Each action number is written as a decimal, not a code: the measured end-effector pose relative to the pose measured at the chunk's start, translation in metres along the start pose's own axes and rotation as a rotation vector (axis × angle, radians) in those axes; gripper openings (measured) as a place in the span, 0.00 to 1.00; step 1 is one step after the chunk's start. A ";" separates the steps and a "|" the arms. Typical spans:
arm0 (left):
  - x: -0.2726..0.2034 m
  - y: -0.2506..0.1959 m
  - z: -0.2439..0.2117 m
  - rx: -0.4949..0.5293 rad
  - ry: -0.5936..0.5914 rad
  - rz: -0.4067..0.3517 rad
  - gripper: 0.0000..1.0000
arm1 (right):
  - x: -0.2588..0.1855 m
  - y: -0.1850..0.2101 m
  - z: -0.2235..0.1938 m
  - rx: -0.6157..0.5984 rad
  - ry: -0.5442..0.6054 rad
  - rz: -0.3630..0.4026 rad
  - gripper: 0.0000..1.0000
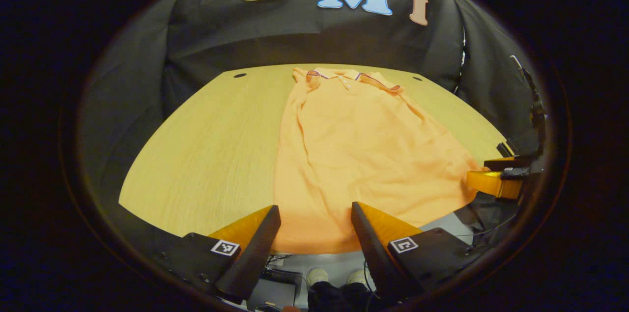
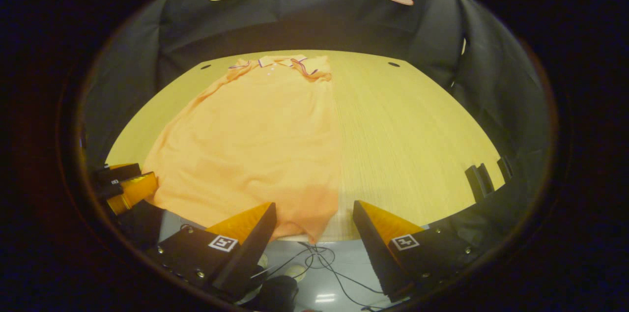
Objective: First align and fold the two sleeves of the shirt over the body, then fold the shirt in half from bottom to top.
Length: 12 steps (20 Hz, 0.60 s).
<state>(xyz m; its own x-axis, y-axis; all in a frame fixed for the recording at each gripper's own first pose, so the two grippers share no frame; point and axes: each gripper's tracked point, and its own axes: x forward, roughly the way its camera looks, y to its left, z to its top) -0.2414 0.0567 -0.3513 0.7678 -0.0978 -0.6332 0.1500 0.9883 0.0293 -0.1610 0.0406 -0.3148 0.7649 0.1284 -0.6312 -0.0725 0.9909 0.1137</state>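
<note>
Two claws, both released and holding nothing: left claw (image 1: 315, 233) and right claw (image 2: 314, 231) hover at the near edge of the tabletop (image 1: 206, 155). Shirt (image 1: 363, 155) lies flat, collar (image 1: 351, 76) far, sleeves folded over body, hem near.

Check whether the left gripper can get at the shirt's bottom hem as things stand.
Probably yes. The left gripper has its jaws open, and the shirt's bottom hem lies right between them at the near edge of the table, with nothing in the way.
</note>
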 end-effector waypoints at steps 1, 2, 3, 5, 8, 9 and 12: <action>0.000 0.000 0.000 0.000 -0.002 0.004 0.96 | 0.004 0.003 -0.006 0.003 0.017 0.009 0.98; 0.000 -0.001 -0.001 0.007 0.000 0.006 0.96 | 0.004 0.005 -0.009 0.015 0.025 0.023 0.96; 0.000 -0.001 -0.004 0.024 0.004 0.010 0.95 | -0.001 0.004 -0.009 0.020 0.017 0.021 0.88; 0.000 -0.003 -0.004 0.057 -0.006 0.012 0.95 | -0.001 0.005 -0.010 0.014 0.018 0.022 0.87; 0.003 -0.008 -0.003 0.047 -0.019 0.011 0.82 | 0.001 0.007 -0.009 0.010 0.007 0.030 0.68; 0.004 -0.009 -0.002 0.035 -0.022 0.016 0.74 | 0.000 0.007 -0.010 0.019 0.007 0.029 0.59; 0.006 -0.011 -0.003 0.042 -0.017 0.011 0.57 | 0.002 0.008 -0.009 0.009 0.012 0.037 0.51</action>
<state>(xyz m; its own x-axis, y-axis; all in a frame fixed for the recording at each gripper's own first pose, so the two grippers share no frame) -0.2406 0.0453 -0.3573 0.7798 -0.0894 -0.6196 0.1673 0.9835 0.0686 -0.1662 0.0487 -0.3220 0.7540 0.1655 -0.6357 -0.0948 0.9850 0.1439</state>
